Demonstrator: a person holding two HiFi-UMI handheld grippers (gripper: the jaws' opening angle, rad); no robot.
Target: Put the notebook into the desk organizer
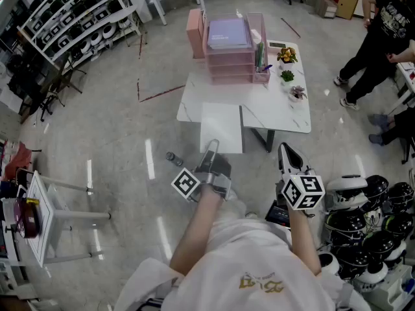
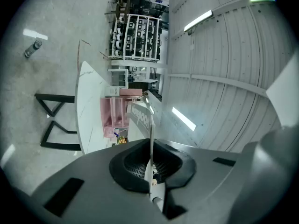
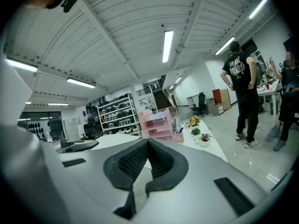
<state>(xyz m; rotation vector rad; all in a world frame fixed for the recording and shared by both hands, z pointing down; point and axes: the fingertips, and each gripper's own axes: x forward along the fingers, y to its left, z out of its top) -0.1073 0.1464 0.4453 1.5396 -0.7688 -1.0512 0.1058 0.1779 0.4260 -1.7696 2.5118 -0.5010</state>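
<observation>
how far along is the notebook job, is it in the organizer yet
Done: the notebook is picked up, clamped in the left gripper. In hand: it is held at the near edge of the table, short of the pink desk organizer. Left: carry it over and slot it in. The right gripper is empty.

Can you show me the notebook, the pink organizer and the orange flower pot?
notebook (image 1: pixel 221 127): head view, middle of its white cover.
pink desk organizer (image 1: pixel 230 65): head view, front of its stacked trays.
orange flower pot (image 1: pixel 286 55): head view, on the blossoms.
</observation>
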